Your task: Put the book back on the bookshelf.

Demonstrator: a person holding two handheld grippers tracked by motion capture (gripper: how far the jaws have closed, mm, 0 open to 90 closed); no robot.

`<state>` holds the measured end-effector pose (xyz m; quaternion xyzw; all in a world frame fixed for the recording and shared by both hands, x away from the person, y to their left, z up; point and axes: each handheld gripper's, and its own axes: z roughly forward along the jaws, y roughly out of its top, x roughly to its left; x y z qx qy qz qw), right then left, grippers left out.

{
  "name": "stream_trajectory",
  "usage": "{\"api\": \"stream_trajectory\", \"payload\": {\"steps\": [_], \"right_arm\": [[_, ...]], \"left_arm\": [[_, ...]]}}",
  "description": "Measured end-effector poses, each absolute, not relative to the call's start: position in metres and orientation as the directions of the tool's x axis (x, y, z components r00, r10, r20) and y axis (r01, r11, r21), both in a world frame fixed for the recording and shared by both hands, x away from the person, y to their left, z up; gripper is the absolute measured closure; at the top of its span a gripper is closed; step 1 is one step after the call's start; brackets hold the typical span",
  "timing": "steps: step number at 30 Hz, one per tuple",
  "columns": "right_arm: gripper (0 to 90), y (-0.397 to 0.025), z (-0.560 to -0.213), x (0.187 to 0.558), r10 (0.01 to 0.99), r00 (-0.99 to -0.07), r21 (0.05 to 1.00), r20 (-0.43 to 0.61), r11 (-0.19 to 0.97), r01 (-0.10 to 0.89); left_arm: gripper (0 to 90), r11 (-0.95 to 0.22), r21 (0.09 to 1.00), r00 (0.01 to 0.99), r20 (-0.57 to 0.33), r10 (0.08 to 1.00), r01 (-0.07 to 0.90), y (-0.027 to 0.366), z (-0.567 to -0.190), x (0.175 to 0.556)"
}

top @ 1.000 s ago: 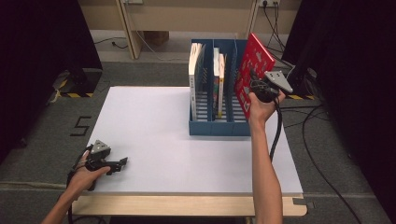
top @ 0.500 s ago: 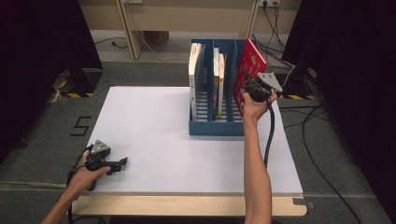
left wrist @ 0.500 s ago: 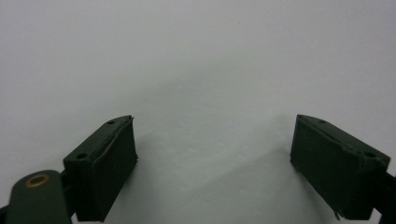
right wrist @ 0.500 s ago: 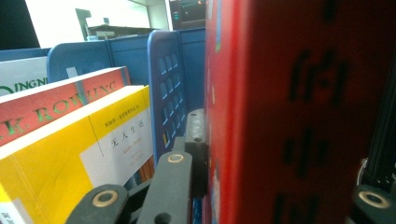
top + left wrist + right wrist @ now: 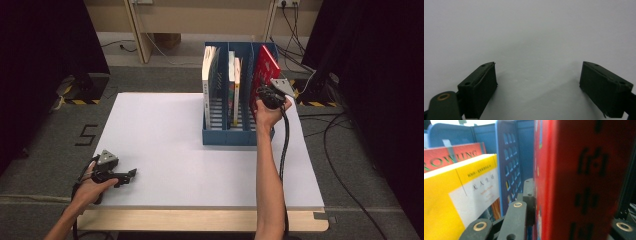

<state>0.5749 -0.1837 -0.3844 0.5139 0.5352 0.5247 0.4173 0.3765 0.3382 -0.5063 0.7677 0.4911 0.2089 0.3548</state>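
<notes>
The right claw grips a red book by its near edge, jaws closed on either side of it, as the book stands tilted in the rightmost slot of a blue file rack at the far side of the white surface.

The risk, judged from this pose: the book leans rather than sitting square, and a hold on one edge alone could let it pivot or slip if it is pushed down at an angle — it might catch on the blue divider just beside it, or shove the light rack across the surface. In the right gripper view that divider stands close to the red cover, leaving little room to spare.

Beyond the divider, a yellow book and a red-spined book fill the neighbouring slot; a white book stands in the leftmost one.

The left claw rests well apart at the near left corner — jaws spread wide over bare surface, holding nothing.
</notes>
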Motion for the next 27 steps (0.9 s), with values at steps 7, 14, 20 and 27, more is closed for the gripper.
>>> {"api": "stream_trajectory", "payload": {"steps": [7, 14, 20, 27], "right_arm": [[78.9, -0.182, -0.389, 0.58, 0.989, -0.114, 0.989, 0.093, -0.078, 0.128], [78.4, -0.182, -0.39, 0.582, 0.99, -0.11, 0.989, 0.088, -0.073, 0.129], [78.4, -0.184, -0.396, 0.583, 0.991, -0.103, 0.987, 0.089, -0.074, 0.141], [77.9, -0.185, -0.393, 0.581, 0.989, -0.124, 0.983, 0.078, -0.055, 0.175]], "left_arm": [[13.0, -0.266, 0.75, 0.43, -0.027, 0.902, 0.606, 0.338, -0.506, 0.376], [12.9, -0.266, 0.75, 0.431, -0.027, 0.902, 0.606, 0.338, -0.506, 0.376], [12.9, -0.266, 0.75, 0.431, -0.027, 0.902, 0.605, 0.338, -0.506, 0.376], [12.8, -0.266, 0.75, 0.431, -0.028, 0.902, 0.605, 0.338, -0.506, 0.377]]}}
